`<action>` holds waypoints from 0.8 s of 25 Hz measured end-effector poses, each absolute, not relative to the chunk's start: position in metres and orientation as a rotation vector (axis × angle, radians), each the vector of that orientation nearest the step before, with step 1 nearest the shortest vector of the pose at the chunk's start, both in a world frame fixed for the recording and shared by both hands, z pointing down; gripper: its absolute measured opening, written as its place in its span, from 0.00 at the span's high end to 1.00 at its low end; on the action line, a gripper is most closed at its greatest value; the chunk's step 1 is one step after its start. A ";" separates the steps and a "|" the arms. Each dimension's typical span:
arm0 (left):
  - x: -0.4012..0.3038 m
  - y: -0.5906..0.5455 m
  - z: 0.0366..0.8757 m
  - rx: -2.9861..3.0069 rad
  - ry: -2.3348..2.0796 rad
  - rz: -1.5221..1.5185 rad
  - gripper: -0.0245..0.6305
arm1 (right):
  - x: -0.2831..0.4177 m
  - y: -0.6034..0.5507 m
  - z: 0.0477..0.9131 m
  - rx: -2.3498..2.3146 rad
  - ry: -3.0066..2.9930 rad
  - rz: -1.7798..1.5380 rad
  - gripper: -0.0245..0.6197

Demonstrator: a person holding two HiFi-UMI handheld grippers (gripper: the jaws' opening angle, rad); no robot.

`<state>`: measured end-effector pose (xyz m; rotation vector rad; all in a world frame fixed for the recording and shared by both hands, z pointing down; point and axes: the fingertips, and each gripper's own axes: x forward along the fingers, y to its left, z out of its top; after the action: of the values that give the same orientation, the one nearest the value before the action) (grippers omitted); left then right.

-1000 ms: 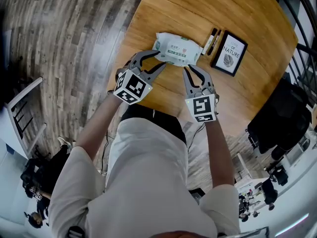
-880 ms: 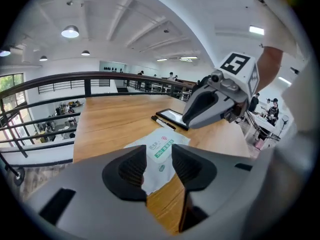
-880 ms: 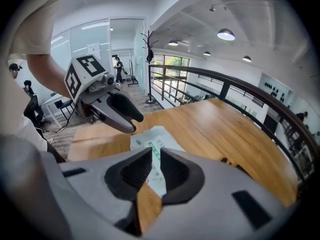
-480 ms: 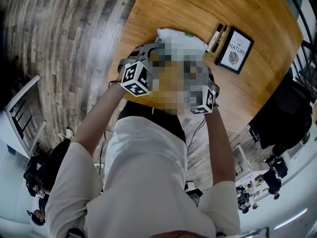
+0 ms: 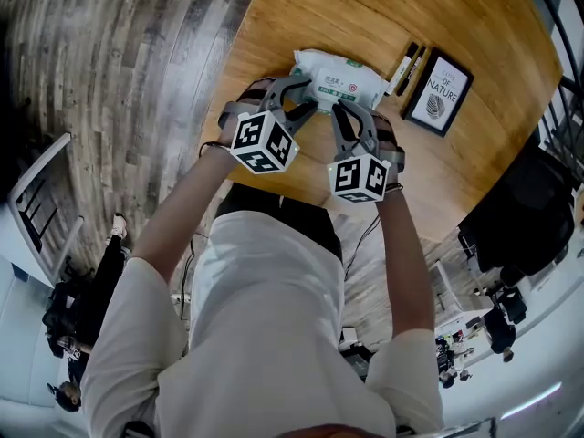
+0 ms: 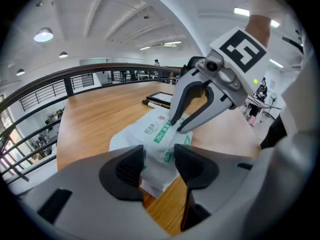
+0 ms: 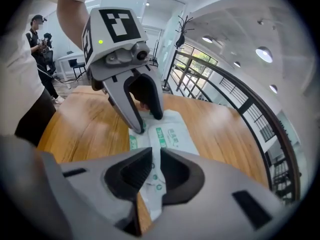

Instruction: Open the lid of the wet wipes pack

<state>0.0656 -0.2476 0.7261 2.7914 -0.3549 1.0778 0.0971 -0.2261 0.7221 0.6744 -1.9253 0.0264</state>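
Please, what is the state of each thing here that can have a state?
Pack, flat on the table; lid looks shut.
Left tongs, open, just opened wider; pack's end between them, not pressed.
Right tongs, narrow gap over pack's end; grip unclear.
Frame, lying flat.

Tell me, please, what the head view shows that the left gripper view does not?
Only the head view shows the grey plank floor and the person's white shirt. Only the left gripper view shows the round ceiling lamps and the black metal railing. Both show the white wet wipes pack with green print, the grey right gripper at it, and the light wooden table.
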 end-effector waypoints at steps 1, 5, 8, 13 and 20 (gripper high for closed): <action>0.066 -0.248 0.727 2.793 -0.351 1.079 0.67 | 0.097 -0.226 0.724 0.665 -1.921 0.017 0.90; 0.066 -0.248 0.727 2.801 -0.341 1.074 0.67 | 0.096 -0.228 0.728 0.622 -1.899 -0.046 0.90; 0.066 -0.248 0.728 2.806 -0.328 1.079 0.67 | 0.095 -0.227 0.729 0.593 -1.871 -0.118 0.90; 0.066 -0.248 0.728 2.795 -0.302 1.061 0.67 | 0.093 -0.226 0.731 0.561 -1.835 -0.180 0.90; 0.066 -0.247 0.728 2.807 -0.282 1.067 0.67 | 0.093 -0.227 0.732 0.544 -1.815 -0.186 0.89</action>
<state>0.0662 -0.2472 0.7280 2.8072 -0.2824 1.0675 0.0926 -0.2271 0.7323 0.5445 -1.8153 -0.1858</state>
